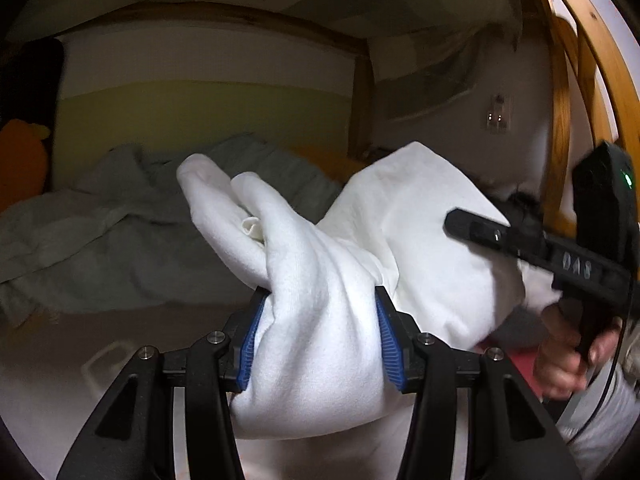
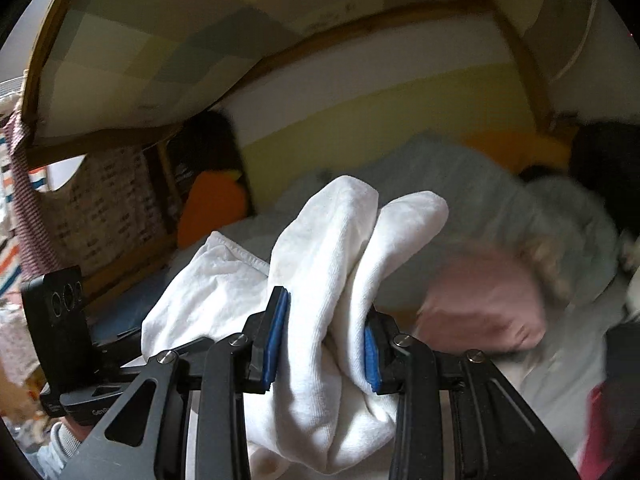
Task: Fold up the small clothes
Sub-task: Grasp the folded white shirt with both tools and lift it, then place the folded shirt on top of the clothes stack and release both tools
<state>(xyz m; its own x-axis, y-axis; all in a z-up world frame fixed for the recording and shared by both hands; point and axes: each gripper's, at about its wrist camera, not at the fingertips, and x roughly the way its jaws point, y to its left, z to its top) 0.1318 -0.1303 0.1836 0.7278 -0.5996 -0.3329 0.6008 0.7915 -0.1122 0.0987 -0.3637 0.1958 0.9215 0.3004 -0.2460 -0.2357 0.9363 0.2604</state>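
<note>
A white garment (image 1: 320, 280) hangs bunched in the air between both grippers. My left gripper (image 1: 318, 340) is shut on a thick fold of it, blue pads pressed into the cloth on both sides. In the right wrist view the same white garment (image 2: 332, 272) bulges up between the blue pads of my right gripper (image 2: 326, 340), which is shut on it. The right gripper's black body (image 1: 560, 256) and the hand holding it show at the right of the left wrist view. The left gripper's body (image 2: 60, 320) shows at the far left of the right wrist view.
A bed with a rumpled grey-blue duvet (image 1: 120, 232) lies ahead under a wooden bunk frame (image 1: 568, 92). An orange cushion (image 2: 212, 212) sits by the yellow wall. A pink cloth (image 2: 484, 308) lies blurred on the bed at right. A white hanger-like item (image 1: 104, 364) rests low left.
</note>
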